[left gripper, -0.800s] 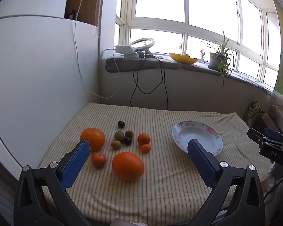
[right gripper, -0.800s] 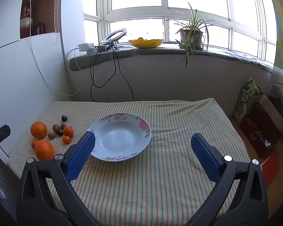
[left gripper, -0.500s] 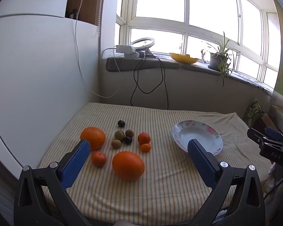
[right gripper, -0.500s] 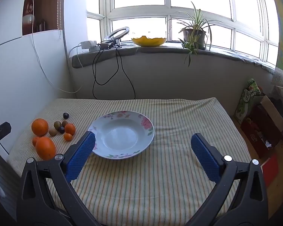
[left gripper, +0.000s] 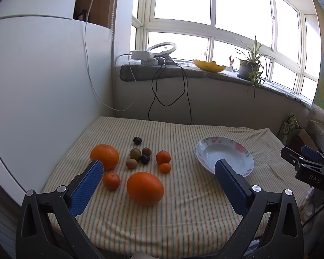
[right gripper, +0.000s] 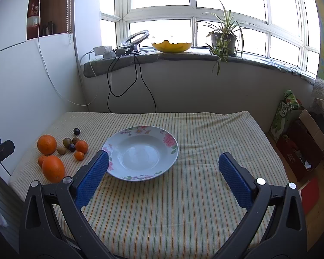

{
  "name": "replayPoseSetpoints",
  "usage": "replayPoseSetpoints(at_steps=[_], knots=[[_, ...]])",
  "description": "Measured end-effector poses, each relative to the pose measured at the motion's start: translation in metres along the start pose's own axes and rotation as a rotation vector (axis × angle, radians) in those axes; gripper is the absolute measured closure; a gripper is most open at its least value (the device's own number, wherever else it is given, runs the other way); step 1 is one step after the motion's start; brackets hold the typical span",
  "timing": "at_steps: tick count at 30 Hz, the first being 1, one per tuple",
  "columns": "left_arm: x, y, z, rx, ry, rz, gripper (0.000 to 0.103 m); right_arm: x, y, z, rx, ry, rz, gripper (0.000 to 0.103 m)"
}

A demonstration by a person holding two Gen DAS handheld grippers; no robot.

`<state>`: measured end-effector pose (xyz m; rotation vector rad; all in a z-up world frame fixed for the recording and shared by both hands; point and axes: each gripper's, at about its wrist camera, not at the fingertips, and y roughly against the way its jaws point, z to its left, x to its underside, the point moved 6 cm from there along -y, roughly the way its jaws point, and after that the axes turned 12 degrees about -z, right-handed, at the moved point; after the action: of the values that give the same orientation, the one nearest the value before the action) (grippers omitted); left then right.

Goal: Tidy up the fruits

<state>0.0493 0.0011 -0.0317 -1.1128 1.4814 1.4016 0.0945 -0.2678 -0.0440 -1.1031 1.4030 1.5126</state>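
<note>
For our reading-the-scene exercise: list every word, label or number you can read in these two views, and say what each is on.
"DAS": white letters on the black body of the right gripper, seen at the edge of the left wrist view.
Green bag on the floor: has print, too small to read.
Nothing else legible.
</note>
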Motion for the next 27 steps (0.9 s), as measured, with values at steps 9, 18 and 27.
replayPoseSetpoints(at_steps=[9, 18, 27], knots=[[-0.0005, -0.0006, -0.0005, 0.001, 0.002, 0.002, 0.001, 0.0006, 0.0003, -0.0001, -0.001, 0.000, 0.000, 0.000], [-0.0006, 0.0003, -0.0017, 0.001, 0.002, -0.002, 0.001, 0.0027, -0.0005, 0.0008, -0.007, 0.000, 0.001, 0.000], [0.0013, -0.0004, -0.0026, 0.005, 0.003, 0.000, 0.001, 0.0036, -0.0006, 0.0039, -0.007, -0.001, 0.004, 0.000]])
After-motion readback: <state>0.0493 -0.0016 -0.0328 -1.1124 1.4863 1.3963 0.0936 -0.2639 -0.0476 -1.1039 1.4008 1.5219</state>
